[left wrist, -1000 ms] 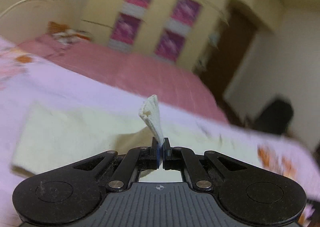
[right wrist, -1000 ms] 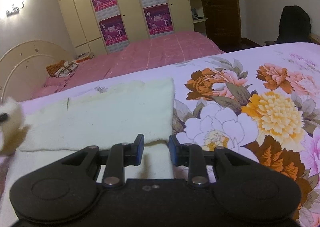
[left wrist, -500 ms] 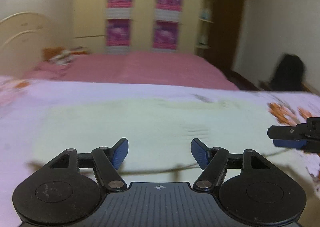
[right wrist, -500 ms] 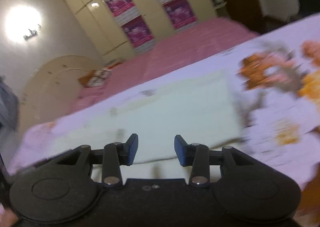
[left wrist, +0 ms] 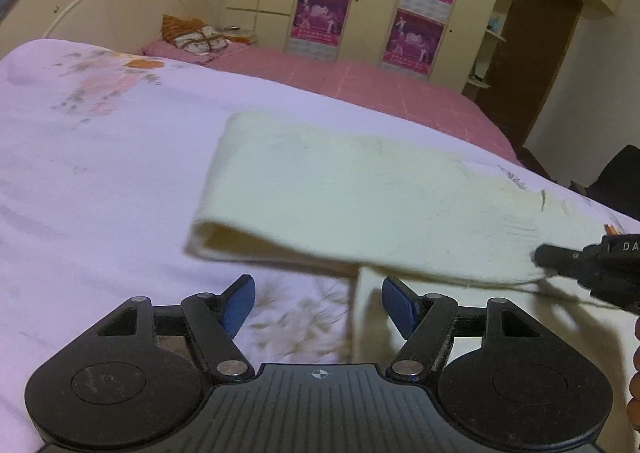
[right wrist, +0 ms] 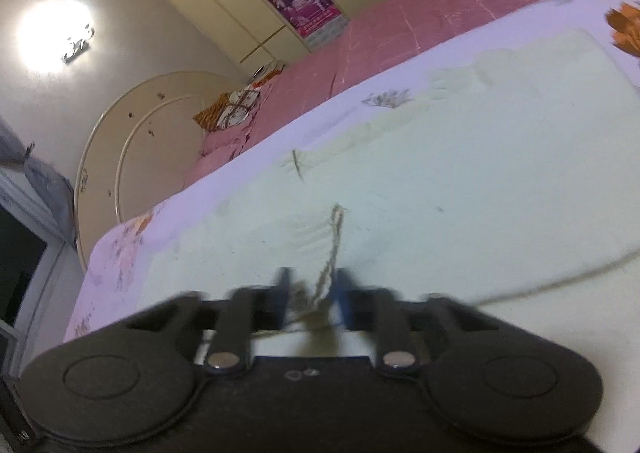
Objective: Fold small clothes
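Observation:
A cream cloth lies folded over on the floral bedspread; its folded left edge curls up a little. My left gripper is open and empty, just short of the cloth's near edge. My right gripper shows blurred over the cloth with its fingers a short way apart around the cloth's near edge and a loose thread; whether it grips is unclear. It also shows at the right edge of the left wrist view, at the cloth's right end.
A pink bed stands behind with a bundle of folded fabric by a cream headboard. Wardrobes with purple posters line the wall. A dark door and a black chair are at the right.
My left gripper has let go of the cloth corner, opened wide and drawn back to the left. My right gripper has swung in over the cloth and its fingers have narrowed.

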The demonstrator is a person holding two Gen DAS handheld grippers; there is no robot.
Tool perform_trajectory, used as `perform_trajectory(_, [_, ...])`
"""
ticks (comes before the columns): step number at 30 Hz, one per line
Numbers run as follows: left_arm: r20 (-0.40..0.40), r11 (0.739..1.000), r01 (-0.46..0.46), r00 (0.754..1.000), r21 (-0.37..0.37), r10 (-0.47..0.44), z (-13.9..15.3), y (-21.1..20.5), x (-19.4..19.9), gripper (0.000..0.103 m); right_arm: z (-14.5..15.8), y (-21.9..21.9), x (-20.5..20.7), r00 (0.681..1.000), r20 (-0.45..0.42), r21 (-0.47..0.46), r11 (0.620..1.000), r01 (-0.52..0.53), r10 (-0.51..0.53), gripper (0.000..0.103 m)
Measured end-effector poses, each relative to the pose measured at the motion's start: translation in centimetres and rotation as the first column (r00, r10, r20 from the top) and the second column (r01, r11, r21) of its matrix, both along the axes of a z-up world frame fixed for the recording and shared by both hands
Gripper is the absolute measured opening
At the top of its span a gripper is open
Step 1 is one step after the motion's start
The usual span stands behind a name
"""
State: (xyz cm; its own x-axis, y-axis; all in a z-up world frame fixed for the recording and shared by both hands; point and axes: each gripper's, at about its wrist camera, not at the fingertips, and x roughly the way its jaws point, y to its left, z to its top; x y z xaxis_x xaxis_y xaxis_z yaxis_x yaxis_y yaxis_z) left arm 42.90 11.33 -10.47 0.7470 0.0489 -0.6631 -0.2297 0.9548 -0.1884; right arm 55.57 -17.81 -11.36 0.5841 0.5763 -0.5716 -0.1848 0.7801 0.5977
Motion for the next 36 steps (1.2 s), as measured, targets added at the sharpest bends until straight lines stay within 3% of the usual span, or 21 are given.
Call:
perform_trajectory(5, [-0.004, 1.000, 0.003, 1.000, 0.026, -0.003, -0.1, -1.1, 1.6, 0.069, 3.2, -0.4, -1.1, 0.989, 0.148, -0.021, 1.000, 0.023, -0.020, 0.005])
perform_trajectory(10, [0.031, 0.999, -0.038, 0.999, 0.017, 0.038, -0.1, -1.0, 1.4, 0.069, 5.5, -2.1, -1.3, 0.980, 0.197, -0.018, 1.000, 0.023, -0.018, 0.005])
perform_trajectory(12, [0.012, 0.998, -0.059, 0.998, -0.004, 0.059, -0.7, -0.7, 1.8, 0.069, 5.8, -2.4, -1.2, 0.978, 0.206, -0.036, 0.999, 0.024, -0.016, 0.005])
perform_trajectory(17, [-0.009, 0.997, -0.028, 1.000, 0.076, 0.029, -0.9, -1.8, 2.2, 0.069, 5.5, -4.1, -1.2, 0.978, 0.204, -0.067, 0.996, 0.065, -0.051, 0.005])
perform_trajectory(27, [-0.063, 0.996, 0.022, 0.998, 0.090, -0.016, -0.2, -1.9, 2.5, 0.069, 6.3, -8.0, -0.9, 0.960, 0.239, -0.088, 0.981, 0.174, -0.148, 0.005])
perform_trajectory(36, [-0.055, 0.996, 0.021, 0.998, 0.089, -0.016, -0.4, -1.9, 2.3, 0.069, 5.7, -10.7, -1.8, 0.950, 0.254, -0.129, 0.967, 0.218, -0.180, 0.005])
